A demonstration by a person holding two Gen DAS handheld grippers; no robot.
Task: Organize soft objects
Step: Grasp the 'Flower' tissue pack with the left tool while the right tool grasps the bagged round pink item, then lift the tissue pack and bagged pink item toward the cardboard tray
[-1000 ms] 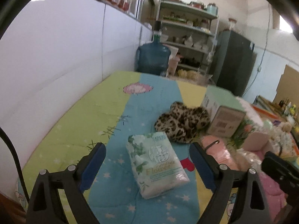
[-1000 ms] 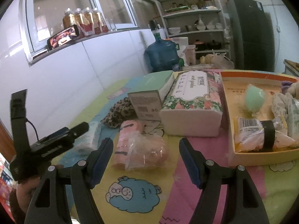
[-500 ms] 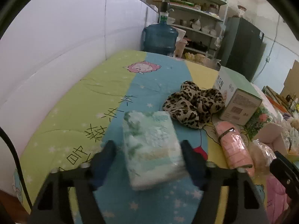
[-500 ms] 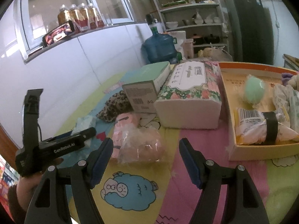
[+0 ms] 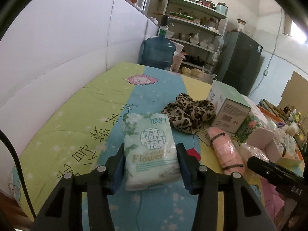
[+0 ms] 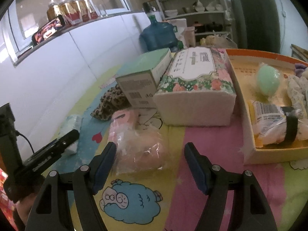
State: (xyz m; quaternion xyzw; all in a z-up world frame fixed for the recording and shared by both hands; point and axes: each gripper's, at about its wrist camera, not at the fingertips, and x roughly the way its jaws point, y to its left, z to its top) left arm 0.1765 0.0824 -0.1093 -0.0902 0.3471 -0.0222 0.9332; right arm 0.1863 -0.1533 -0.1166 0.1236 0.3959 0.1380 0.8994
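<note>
The left claw (image 5: 151, 165) is clenched on a tissue pack (image 5: 150, 150), its blue pads pressing both long sides of the white-and-green packet. The pack sits at the near end of the blue stripe of the tabletop (image 5: 63, 127), which is covered with a cartoon-print cloth. Whether the pack is lifted clear of the cloth cannot be told.

Beyond the pack lies a leopard scrunchie (image 5: 189, 114), touching a green box (image 5: 229, 109). To the right of the pack lies a pink roll (image 5: 227, 150) bound with dark bands.

The right claw (image 6: 150, 165) is released, jaws wide apart, hovering low over the cloth. A clear bag (image 6: 142, 152) with something pinkish inside lies just ahead of its left finger, not gripped. Behind the bag stands a floral tissue block (image 6: 196, 90), flush against the green box. To the right, an orange tray (image 6: 250, 154) holds a green egg shape (image 6: 268, 80) and a wrapped bundle (image 6: 277, 123) with a black band.
</note>
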